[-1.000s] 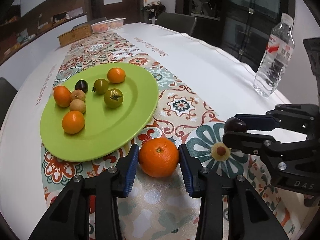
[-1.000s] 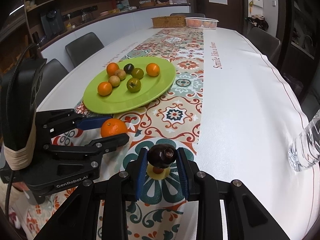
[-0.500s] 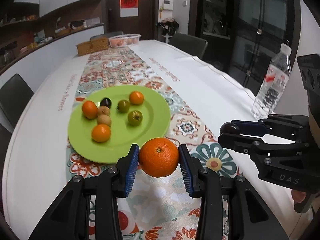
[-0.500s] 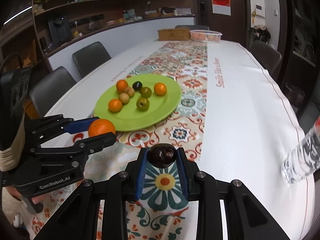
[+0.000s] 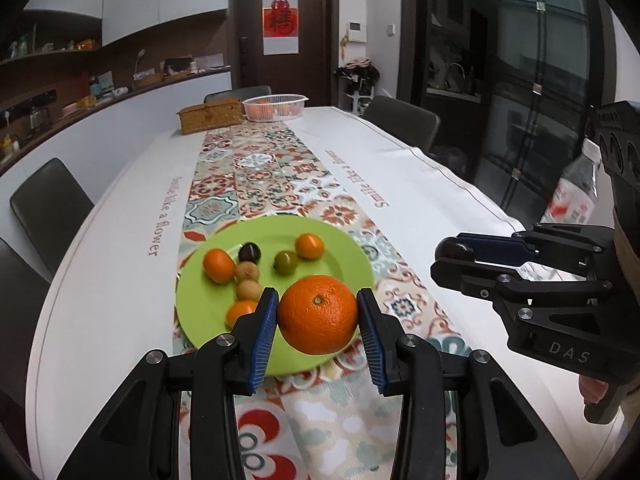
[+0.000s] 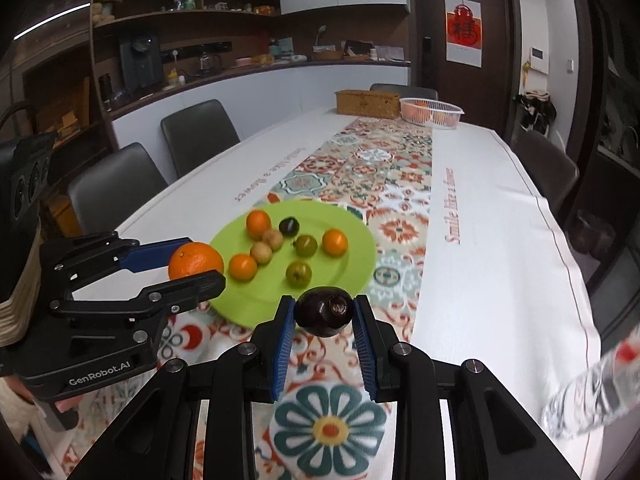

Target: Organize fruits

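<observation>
My left gripper (image 5: 318, 316) is shut on a large orange (image 5: 318, 314), held in the air over the near edge of the green plate (image 5: 352, 268). The same gripper (image 6: 196, 266) with the orange (image 6: 195, 260) shows at the left of the right wrist view. My right gripper (image 6: 324, 312) is shut on a dark purple round fruit (image 6: 323, 311), lifted above the patterned runner just in front of the plate (image 6: 360, 264); in the left wrist view that gripper (image 5: 452, 254) hangs at the right with the dark fruit (image 5: 454, 249). Several small orange, green, brown and dark fruits lie on the plate.
A clear water bottle (image 5: 572, 200) stands at the right table edge, seen also as a bottle (image 6: 592, 388) low right. At the far end sit a wicker box (image 5: 210, 118) and a white basket of oranges (image 5: 274, 107). Dark chairs (image 6: 200, 136) line the table.
Both grippers have risen off the table, carrying the orange and the dark fruit up and toward the plate. The views have tilted up, showing more of the room.
</observation>
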The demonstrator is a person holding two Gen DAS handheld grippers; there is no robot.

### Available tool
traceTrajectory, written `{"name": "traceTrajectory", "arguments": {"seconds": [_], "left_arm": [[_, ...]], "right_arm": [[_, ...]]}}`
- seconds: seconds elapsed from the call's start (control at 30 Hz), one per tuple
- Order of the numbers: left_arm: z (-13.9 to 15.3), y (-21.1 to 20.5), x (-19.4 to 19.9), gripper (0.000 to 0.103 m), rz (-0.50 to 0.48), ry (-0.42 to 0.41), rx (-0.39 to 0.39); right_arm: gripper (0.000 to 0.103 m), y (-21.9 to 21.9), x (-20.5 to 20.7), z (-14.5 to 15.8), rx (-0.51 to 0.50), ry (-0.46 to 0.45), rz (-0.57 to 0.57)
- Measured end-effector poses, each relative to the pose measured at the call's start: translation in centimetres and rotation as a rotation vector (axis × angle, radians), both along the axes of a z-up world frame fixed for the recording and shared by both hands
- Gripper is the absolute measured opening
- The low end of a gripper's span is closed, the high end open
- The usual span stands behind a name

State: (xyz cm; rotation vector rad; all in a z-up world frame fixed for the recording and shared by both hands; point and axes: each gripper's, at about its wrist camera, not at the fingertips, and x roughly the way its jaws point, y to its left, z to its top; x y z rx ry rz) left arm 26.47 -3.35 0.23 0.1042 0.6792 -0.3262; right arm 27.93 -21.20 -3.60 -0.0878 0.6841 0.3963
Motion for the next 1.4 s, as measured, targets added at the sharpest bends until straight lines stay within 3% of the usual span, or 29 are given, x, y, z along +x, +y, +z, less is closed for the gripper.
{"name": "traceTrajectory", "arguments": {"seconds": [0.33,0.97,1.07,1.17,1.4], "left_arm": [[-0.1,0.8,3.5,0.039,0.041,0.005,-0.005],[-4.1,1.7,9.8,0.040,0.072,0.138,-0.025],[-4.2,1.7,9.8,0.041,0.076,0.129,-0.012],[-3.9,2.1,9.2,0.045,0.100,0.102,0.006],[-2.5,2.4,6.6,0.048,0.141,0.037,0.081]], "right_arm": [[0.030,0.9,4.8,0.1,0.014,0.015,0.034],[0.030,2.8,11.9,-4.7,-0.017,0.122,0.095],[0.031,2.9,12.4,-5.2,-0.009,0.143,0.095],[0.043,2.8,12.6,-5.5,0.002,0.151,0.079],[0.043,2.2,10.8,-4.4,-0.013,0.117,0.051]]}}
